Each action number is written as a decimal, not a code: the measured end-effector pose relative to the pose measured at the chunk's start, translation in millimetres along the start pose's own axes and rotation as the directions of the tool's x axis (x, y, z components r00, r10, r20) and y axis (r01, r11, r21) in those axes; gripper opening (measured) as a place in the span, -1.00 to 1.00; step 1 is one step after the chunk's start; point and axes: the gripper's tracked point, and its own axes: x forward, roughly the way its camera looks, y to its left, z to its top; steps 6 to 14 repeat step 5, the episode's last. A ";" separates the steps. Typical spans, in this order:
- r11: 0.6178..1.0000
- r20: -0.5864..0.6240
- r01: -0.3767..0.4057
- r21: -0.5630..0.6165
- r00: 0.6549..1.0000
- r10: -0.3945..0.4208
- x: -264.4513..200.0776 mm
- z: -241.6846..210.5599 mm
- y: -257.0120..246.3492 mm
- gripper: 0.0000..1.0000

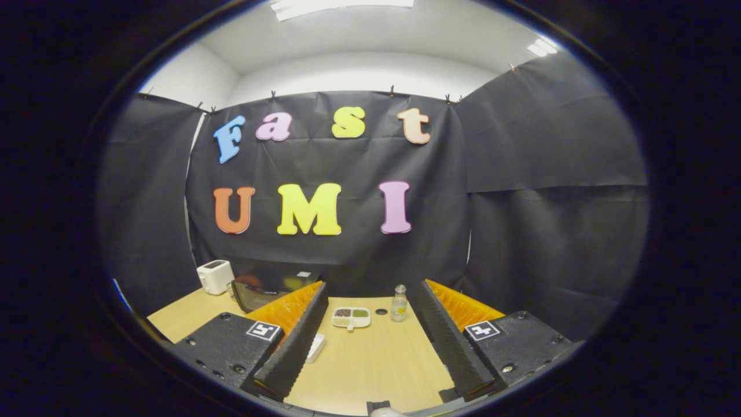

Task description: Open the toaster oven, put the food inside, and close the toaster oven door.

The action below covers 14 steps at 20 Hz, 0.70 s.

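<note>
So the fingers (370, 341) are spread wide with nothing between them, hanging above the desk (370, 370). The food tray (351, 317) sits on the desk just ahead of them, roughly centred in the gap. The oven (260, 289) is off beyond the left finger, back against the wall, with a white toaster (215, 276) right beside it. Its glass door looks tilted, but the finger covers part of it, so I honestly can't tell if it's shut or hanging ajar.

What could bite here, as I see it:

- The tray is flat and shallow with divided sections. Pinch one edge and it'll likely tip and dump the food.
- There's a small bottle (399, 304) near the tray, on its right. A wide swing with the right finger could knock it over.
- A little white thing (316, 347) lies on the desk touching the left finger's inner side, easy to shove along.
- The toaster crowds the oven, so reaching for the door could catch it instead.
</note>
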 end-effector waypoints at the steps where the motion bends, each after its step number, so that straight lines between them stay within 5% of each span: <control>1: 1.000 0.004 0.001 -0.003 1.000 -0.001 0.5 1.5 0.3 1.00; 14: 1.000 0.021 -0.006 -0.004 1.000 0.006 3.0 5.7 2.9 1.00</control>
